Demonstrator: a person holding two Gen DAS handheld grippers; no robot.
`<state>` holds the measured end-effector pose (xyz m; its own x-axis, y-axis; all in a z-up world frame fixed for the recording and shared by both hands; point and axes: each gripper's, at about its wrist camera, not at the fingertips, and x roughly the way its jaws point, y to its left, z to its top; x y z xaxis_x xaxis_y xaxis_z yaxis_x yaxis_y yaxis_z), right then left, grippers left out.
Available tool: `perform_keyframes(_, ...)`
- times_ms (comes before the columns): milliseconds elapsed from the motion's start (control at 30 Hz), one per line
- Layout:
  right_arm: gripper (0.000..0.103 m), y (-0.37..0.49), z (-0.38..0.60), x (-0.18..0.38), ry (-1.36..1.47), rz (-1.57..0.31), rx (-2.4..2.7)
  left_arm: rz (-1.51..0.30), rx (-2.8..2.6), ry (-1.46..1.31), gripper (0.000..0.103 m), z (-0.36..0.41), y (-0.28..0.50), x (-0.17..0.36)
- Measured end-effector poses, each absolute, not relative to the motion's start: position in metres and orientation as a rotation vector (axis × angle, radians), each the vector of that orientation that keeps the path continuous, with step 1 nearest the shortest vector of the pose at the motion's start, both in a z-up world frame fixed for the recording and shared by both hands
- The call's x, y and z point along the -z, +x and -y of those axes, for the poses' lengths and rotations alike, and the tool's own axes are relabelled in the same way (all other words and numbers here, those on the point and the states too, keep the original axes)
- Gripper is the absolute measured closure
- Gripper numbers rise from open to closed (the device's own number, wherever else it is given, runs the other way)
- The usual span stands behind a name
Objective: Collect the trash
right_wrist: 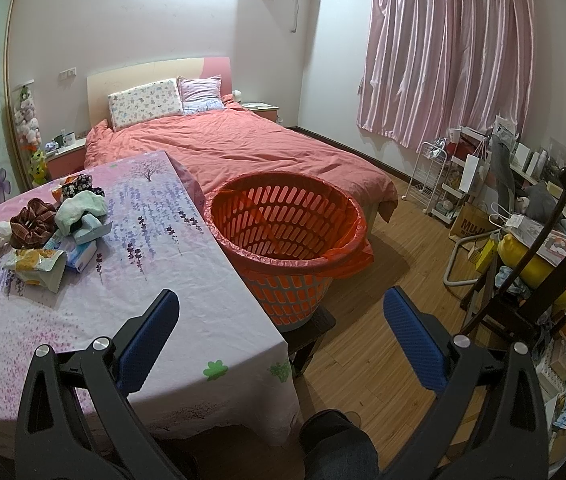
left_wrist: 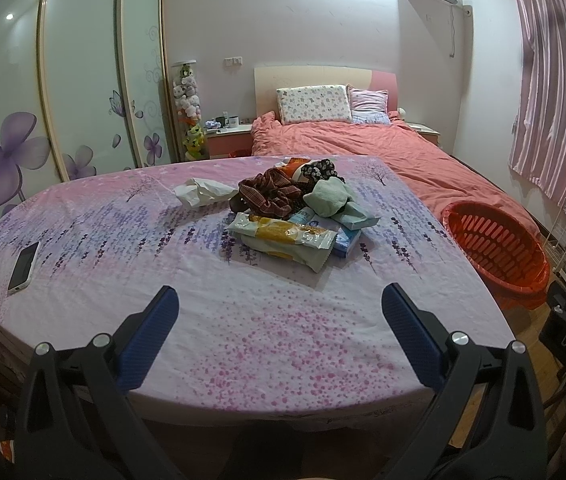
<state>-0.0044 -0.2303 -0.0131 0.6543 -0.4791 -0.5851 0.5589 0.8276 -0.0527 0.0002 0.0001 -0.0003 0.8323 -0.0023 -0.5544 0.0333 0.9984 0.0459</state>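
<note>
Heap of trash (left_wrist: 297, 208) in the middle of the tabletop (left_wrist: 243, 340), toward the far edge: snack wrapper (left_wrist: 283, 236) in front, long axis running left to right across the left view, tissue packs (left_wrist: 347, 240) beside it, crumpled white paper (left_wrist: 203, 192) just left of the heap, mixed with cloth pieces (left_wrist: 271, 194). Lined orange basket (right_wrist: 287, 236) off the right edge of the tabletop, set on a low stool.

Left gripper (left_wrist: 281, 312) open wide, holding nothing, above the near edge, heap straight ahead. Right gripper (right_wrist: 281, 314) also spread apart and empty, over the near right corner, heap far to its left, basket directly ahead. Left one probably better placed for the wrapper, right one for the drop.

Only in the left view: phone (left_wrist: 23, 267) near the left edge, well apart from the heap. Only in the right view: whole basket mouth, nothing visible inside, and the floor (right_wrist: 383, 360) around it.
</note>
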Motion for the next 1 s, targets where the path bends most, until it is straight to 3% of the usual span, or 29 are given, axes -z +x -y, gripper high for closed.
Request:
perform_keyframes(500,0.002,-0.003,0.229,0.015,0.144,-0.623,0.573,-0.605,0.014,0.05,0.004,0.002,0.002,0.01)
perform_keyframes(1000,0.002,0.042,0.225,0.035,0.183,-0.651,0.344,-0.684,-0.113,-0.053,0.004,-0.077,0.055,0.034)
